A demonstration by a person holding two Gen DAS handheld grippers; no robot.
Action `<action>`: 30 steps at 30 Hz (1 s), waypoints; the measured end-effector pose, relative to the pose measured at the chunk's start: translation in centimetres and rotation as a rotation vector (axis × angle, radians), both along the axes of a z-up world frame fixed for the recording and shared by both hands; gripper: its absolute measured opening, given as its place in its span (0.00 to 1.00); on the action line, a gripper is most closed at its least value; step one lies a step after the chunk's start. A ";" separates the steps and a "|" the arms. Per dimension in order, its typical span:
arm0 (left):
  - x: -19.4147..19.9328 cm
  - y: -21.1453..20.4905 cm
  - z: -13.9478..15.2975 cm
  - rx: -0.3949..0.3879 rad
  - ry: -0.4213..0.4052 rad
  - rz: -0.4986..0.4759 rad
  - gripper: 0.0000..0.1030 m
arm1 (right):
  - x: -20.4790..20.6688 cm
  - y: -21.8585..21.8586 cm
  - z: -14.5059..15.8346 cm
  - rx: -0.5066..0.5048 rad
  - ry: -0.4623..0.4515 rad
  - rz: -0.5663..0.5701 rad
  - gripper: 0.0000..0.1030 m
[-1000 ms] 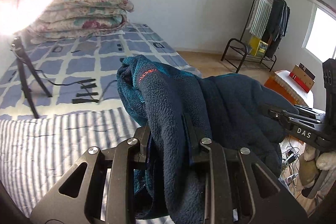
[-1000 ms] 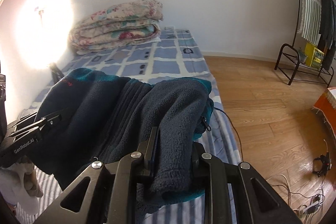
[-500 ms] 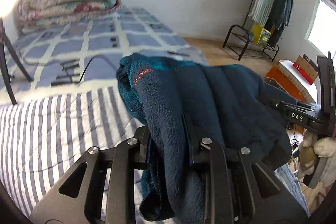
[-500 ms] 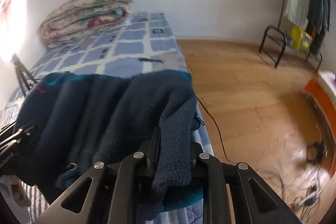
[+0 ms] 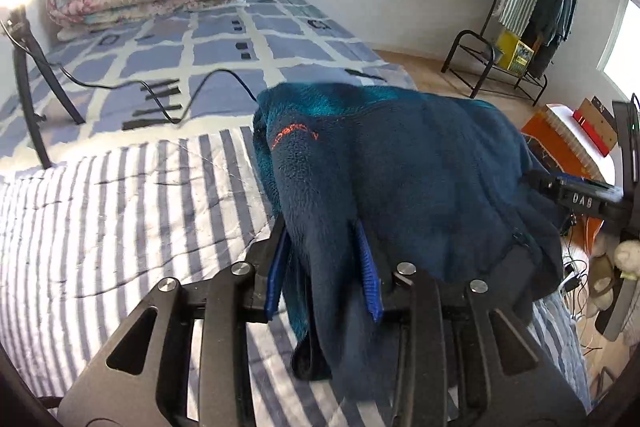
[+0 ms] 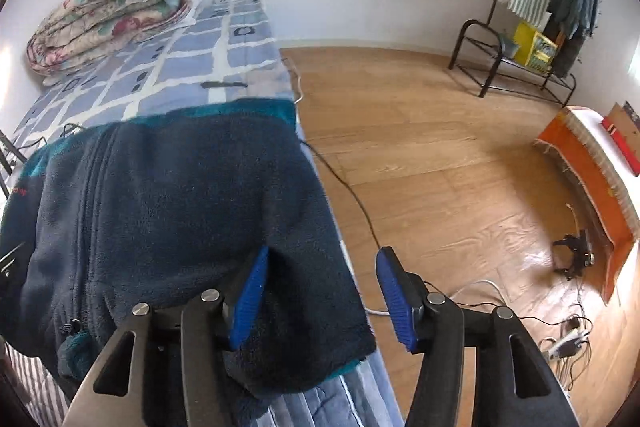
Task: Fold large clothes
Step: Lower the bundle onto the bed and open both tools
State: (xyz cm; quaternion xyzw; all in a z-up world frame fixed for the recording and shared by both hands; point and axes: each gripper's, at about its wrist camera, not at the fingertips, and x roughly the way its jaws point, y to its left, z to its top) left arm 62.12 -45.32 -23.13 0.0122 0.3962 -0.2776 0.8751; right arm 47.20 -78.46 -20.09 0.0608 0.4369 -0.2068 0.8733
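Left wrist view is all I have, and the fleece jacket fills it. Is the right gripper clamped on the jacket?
Observer: No. The right gripper has just been opening its jaws. The fleece jacket lies against one pad only, and the other pad is clear.
Operator: Where does that side of the jacket sit?
Observer: Its edge runs along the floor-side edge of the bed.
Operator: Anything on the floor there?
Observer: A dark cable trails over the wooden floor right beside the bed.
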 end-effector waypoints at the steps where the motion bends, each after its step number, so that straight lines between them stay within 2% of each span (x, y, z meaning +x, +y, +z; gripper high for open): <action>1: -0.6 0.3 0.6 -0.003 -0.016 -0.004 0.32 | -0.2 0.0 0.5 0.004 -0.012 -0.003 0.54; 11: -8.0 4.1 8.2 -0.048 -0.119 -0.057 0.32 | -4.1 3.8 7.4 -0.007 -0.106 0.043 0.54; 19: -16.5 9.5 16.1 -0.082 -0.220 -0.061 0.32 | -10.8 8.6 15.0 0.006 -0.219 0.092 0.54; 23: -20.9 12.5 19.4 -0.091 -0.266 -0.055 0.32 | -15.5 11.6 18.6 0.008 -0.278 0.127 0.54; 26: -24.6 15.1 21.3 -0.095 -0.306 -0.050 0.38 | -18.9 13.8 20.6 0.020 -0.320 0.141 0.55; 27: -25.8 16.0 21.9 -0.096 -0.319 -0.052 0.42 | -20.5 15.0 21.3 0.015 -0.342 0.153 0.56; 30: -29.5 18.6 23.0 -0.105 -0.346 -0.034 0.56 | -24.0 18.0 22.5 -0.039 -0.365 0.160 0.66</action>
